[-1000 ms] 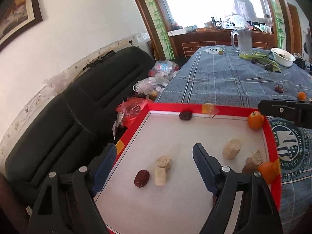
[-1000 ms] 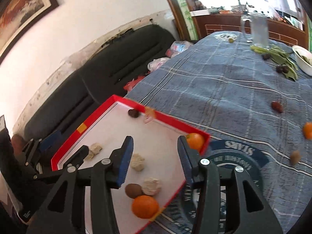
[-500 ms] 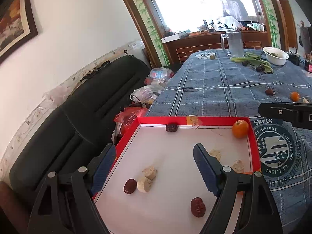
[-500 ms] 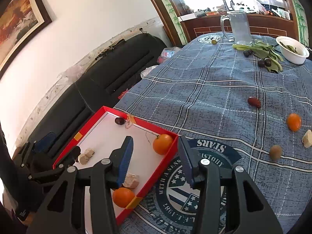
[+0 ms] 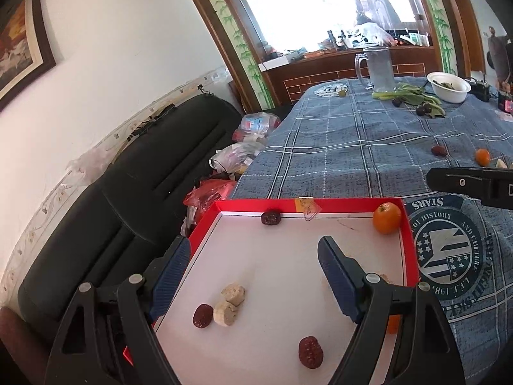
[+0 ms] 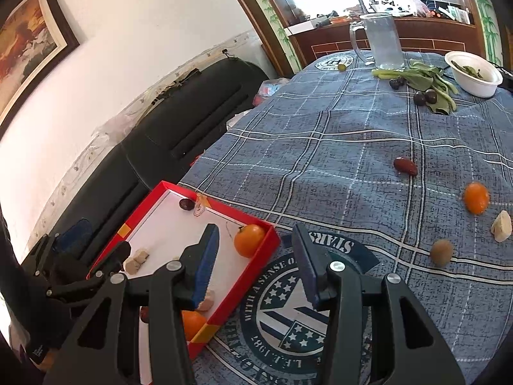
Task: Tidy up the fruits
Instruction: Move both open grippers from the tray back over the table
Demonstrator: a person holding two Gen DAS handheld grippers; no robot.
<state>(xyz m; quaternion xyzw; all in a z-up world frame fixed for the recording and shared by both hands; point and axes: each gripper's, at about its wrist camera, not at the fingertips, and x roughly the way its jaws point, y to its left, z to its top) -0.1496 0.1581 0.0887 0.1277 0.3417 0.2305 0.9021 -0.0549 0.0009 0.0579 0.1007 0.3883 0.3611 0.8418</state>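
Observation:
A red-rimmed white tray (image 5: 307,202) (image 6: 275,240) lies on the blue plaid table. In it are red dates (image 5: 271,217) (image 5: 310,352), beige banana pieces (image 5: 230,303) and an orange (image 5: 386,218) (image 6: 248,240). My left gripper (image 5: 253,277) is open and empty above the tray. My right gripper (image 6: 255,261) is open and empty over the tray's right edge. Loose on the cloth to the right lie a red date (image 6: 405,166), an orange (image 6: 476,197), a kiwi (image 6: 441,252) and a banana piece (image 6: 502,226).
A glass mug (image 6: 381,41), green vegetables with dark plums (image 6: 423,81) and a white bowl (image 6: 474,73) stand at the table's far end. A black sofa (image 5: 105,205) with plastic bags (image 5: 237,157) runs along the left.
Both grippers have pulled back and risen from the tray. A second red date now shows near the tray's front. The right gripper has swung toward the loose fruit on the cloth.

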